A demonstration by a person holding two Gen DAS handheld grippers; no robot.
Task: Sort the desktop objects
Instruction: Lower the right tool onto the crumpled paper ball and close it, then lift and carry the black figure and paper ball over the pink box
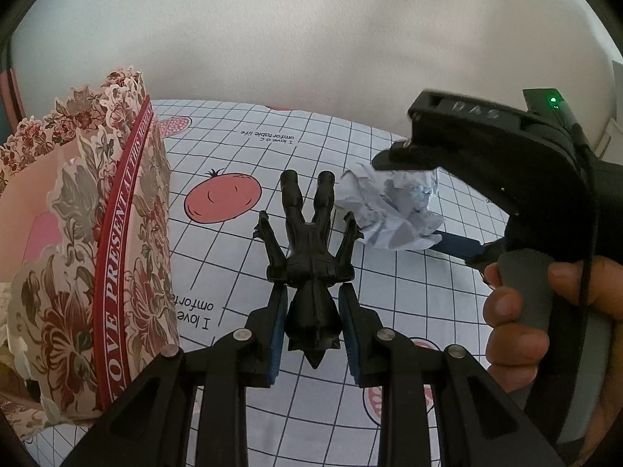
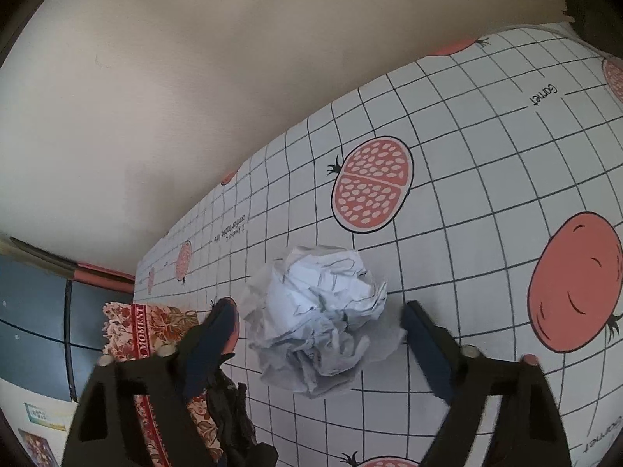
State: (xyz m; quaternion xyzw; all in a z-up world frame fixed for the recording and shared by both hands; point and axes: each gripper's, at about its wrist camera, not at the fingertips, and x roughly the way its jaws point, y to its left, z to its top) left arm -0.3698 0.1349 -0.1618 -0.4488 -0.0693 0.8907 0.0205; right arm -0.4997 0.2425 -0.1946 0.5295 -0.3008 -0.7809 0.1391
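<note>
Scanning from the left, we record a floral paper bag [image 1: 97,257] with a red lettered band standing at the left edge of the bench [image 1: 241,148], which carries a grid-patterned cloth printed with red fruit. Just right of the bag, the left tool [image 1: 313,303] is clamped on a black figurine [image 1: 311,257]; its blue pads press the body from both sides, and the legs point away from the camera. Right of the figurine's legs lies a crumpled ball of white paper [image 2: 315,311], resting on the cloth. We note the right tool [image 2: 319,323] set around this paper with its jaws apart, one finger on each side; the pads stand close to the ball but do not press it. At the far right of the left wrist view, a hand [image 1: 545,319] grips the grey handle of the right tool.
</note>
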